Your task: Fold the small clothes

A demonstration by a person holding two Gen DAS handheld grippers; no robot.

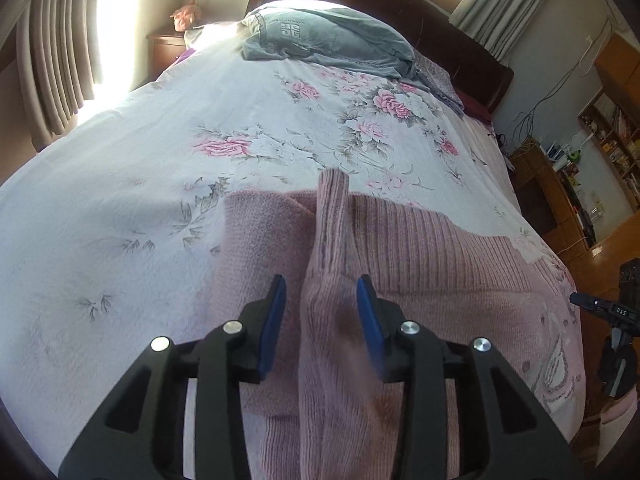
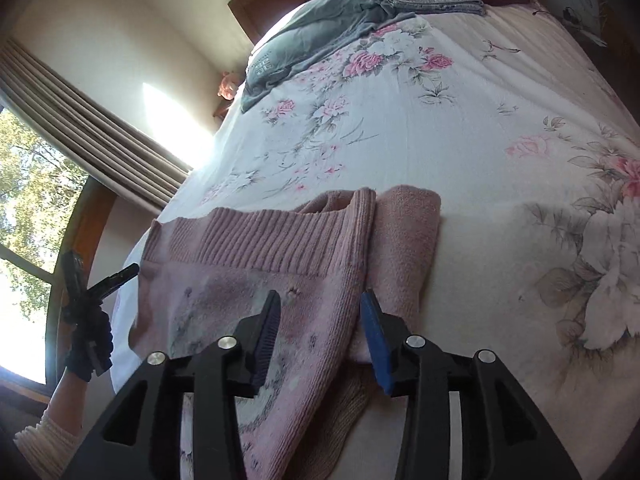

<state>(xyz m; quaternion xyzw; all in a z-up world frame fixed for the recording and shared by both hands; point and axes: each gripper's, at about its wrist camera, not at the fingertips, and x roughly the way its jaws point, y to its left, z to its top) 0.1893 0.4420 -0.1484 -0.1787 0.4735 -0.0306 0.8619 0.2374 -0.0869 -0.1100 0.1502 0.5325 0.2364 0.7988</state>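
Knitwear sets the scene: a pink ribbed sweater [image 1: 420, 248] lies flat on the near part of a flowered bedspread [image 1: 240, 128], one sleeve [image 1: 334, 232] laid lengthwise over its body. Folding looks partly done, and the left gripper [image 1: 322, 320] hovers with jaws spread either side of that sleeve, so the next move likely calls for a pinch on soft, stretchy knit. Over the sweater's edge, the right gripper [image 2: 320, 332] is also spread, holding nothing.

One pink sweater [image 1: 420, 264], two claws [image 1: 322, 300] [image 2: 320, 312]
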